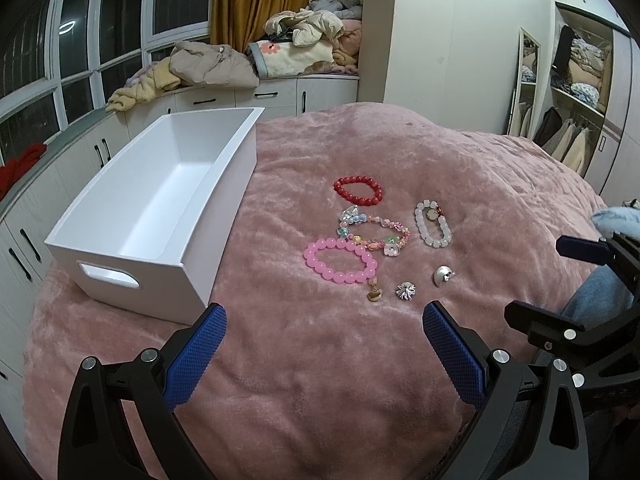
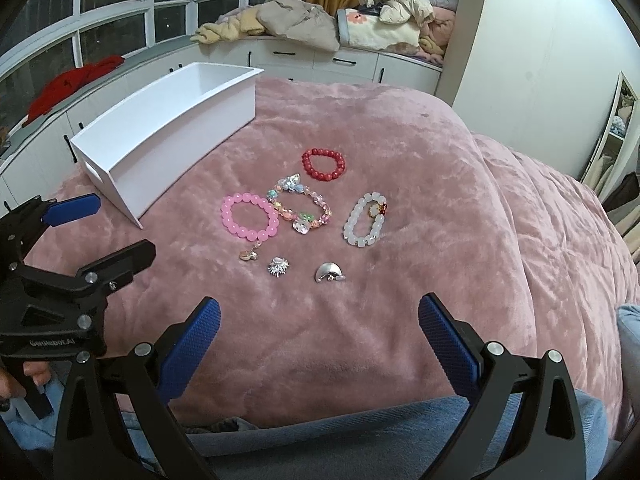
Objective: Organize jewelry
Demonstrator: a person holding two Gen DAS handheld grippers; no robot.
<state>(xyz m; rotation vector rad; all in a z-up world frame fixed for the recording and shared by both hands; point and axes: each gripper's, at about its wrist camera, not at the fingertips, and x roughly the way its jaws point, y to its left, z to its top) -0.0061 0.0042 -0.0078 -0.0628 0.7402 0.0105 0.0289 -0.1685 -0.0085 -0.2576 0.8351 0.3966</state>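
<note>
Both tongs wide apart and holding nothing: left tongs [image 1: 324, 316] and right tongs [image 2: 320, 308], low over the pink blanket [image 1: 340, 380]. Just ahead of the left tongs, a gold charm [image 1: 374, 294], a silver flower clip [image 1: 406, 291] and a silver shell clip [image 1: 444, 275]; past those, a pink bracelet [image 1: 340, 261], a mixed bracelet [image 1: 374, 232], a white bracelet [image 1: 433, 224], and farthest away a red bracelet [image 1: 358, 189], all flat on the blanket. Off to the left of both tongs, an open white box [image 1: 160, 200] with nothing seen inside, near the jewelry but apart from it.
</note>
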